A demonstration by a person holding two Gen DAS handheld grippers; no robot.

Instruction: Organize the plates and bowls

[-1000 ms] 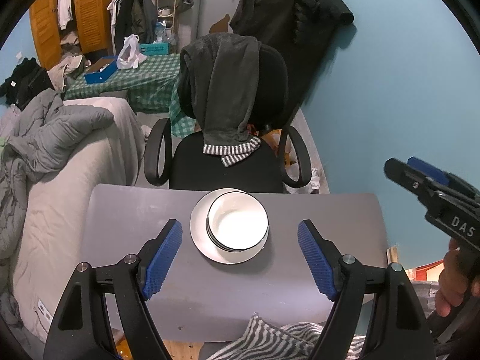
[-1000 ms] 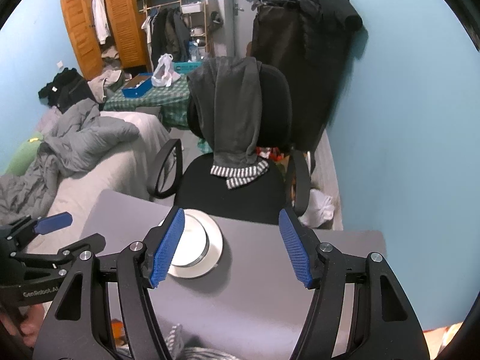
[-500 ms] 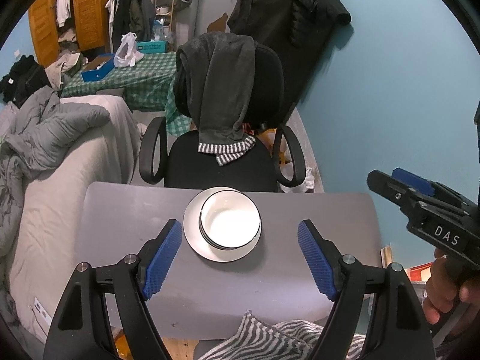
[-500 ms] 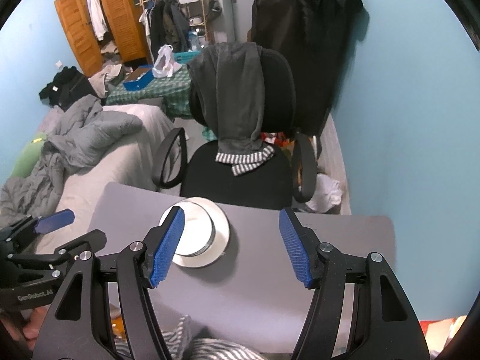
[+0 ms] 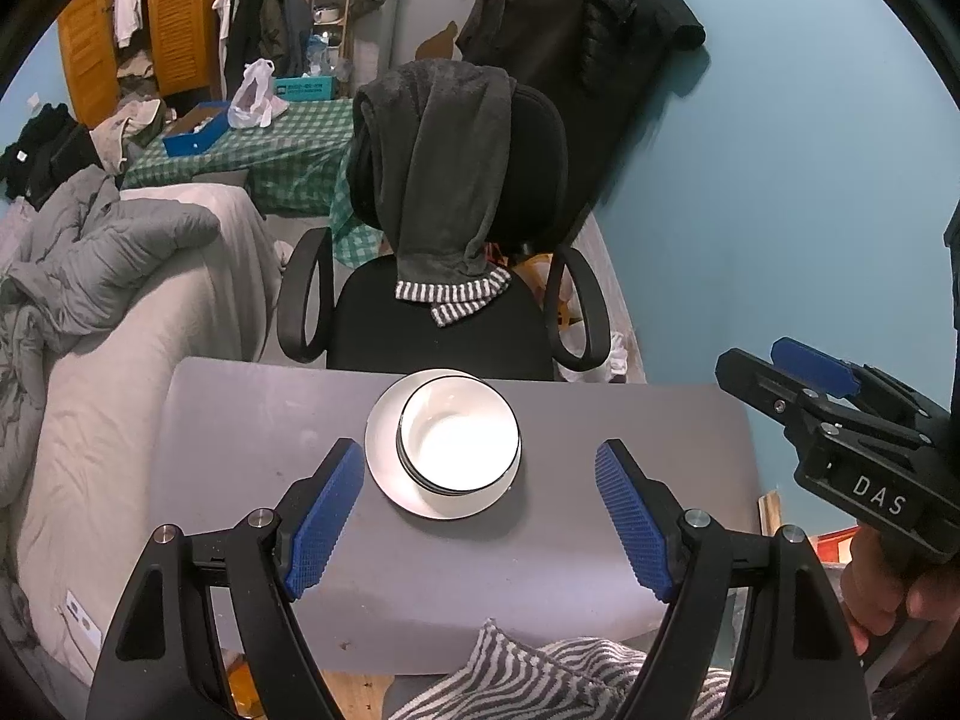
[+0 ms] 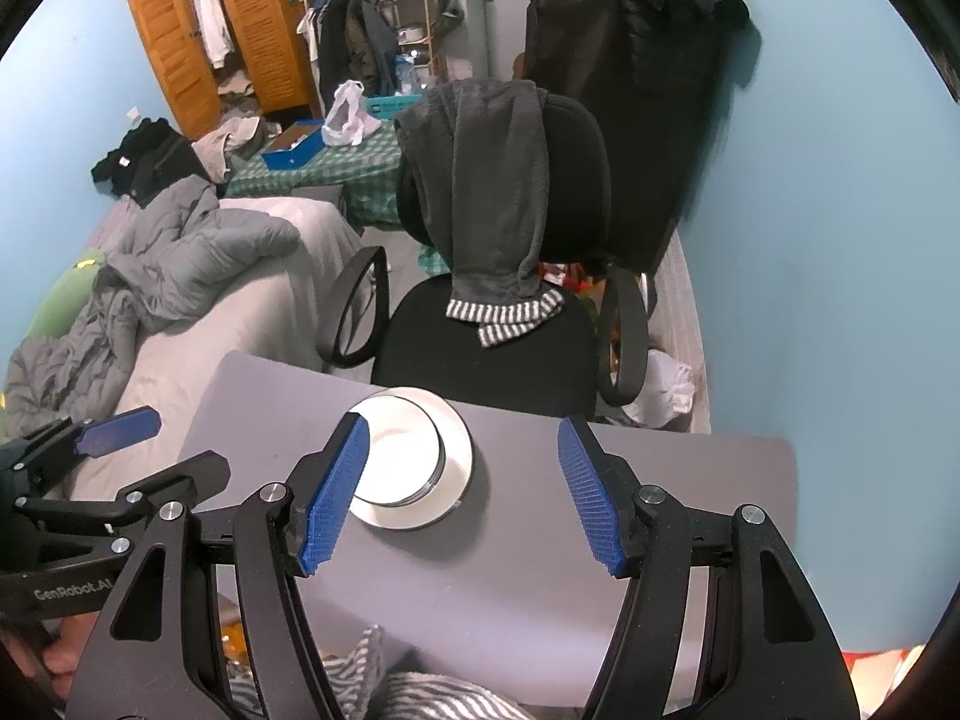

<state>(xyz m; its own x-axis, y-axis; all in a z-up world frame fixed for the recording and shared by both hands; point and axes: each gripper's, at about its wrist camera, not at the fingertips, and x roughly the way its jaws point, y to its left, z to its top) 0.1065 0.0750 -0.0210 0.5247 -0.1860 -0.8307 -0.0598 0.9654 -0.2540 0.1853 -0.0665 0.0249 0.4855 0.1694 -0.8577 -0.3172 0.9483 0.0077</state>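
On the grey table (image 5: pixel 252 420), near its far edge and roughly midway along it, sits a white plate (image 5: pixel 384 468) with white, dark-rimmed bowls (image 5: pixel 459 441) nested on it. Beyond the table stands a black office chair (image 5: pixel 444 336) with a dark grey garment (image 5: pixel 444 168) draped over its back, striped cuffs hanging onto the seat. Behind that is a blue wall (image 5: pixel 750 150) with dark coats hung against it, a green checked cloth (image 5: pixel 288 156) over another surface, a wooden wardrobe (image 5: pixel 174 18) and, at the left, a bed (image 5: pixel 108 360) with a rumpled grey duvet.

The bowls stand upright, mouths facing up; being round, the stack has no long axis across the table, only its vertical one. How many bowls are nested is hard to make out; only stacked rims show at the side.

The left gripper (image 5: pixel 480 516) hangs above the table with its jaws wide apart and nothing between them. The right gripper (image 6: pixel 462 492) also has its jaws apart and empty; in its own view the left blue pad (image 6: pixel 333 492) covers part of the bowls. A striped cloth (image 5: pixel 528 678) at the near edge is cut off by the frame.
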